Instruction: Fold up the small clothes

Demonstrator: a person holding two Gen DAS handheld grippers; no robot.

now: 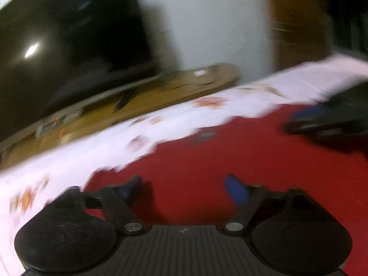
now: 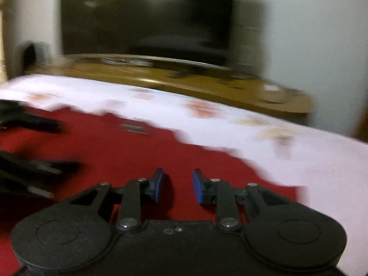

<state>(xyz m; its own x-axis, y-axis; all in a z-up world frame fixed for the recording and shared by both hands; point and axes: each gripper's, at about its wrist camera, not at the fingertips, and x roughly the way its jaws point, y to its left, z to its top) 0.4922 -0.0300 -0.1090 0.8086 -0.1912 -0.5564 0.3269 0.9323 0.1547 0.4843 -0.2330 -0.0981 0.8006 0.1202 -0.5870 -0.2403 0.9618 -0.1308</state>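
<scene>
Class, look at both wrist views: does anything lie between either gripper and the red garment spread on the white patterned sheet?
Nothing visible does. The left gripper and right gripper both hang directly over the red fabric garment, jaws open and empty, with only bare red cloth between the fingertips. The white patterned sheet lies beyond it.

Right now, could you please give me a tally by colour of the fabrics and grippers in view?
Red garment: 1
White printed sheet: 1
Black grippers: 2, the left gripper and the right gripper, both with jaws apart and nothing between them
Total: 4
</scene>
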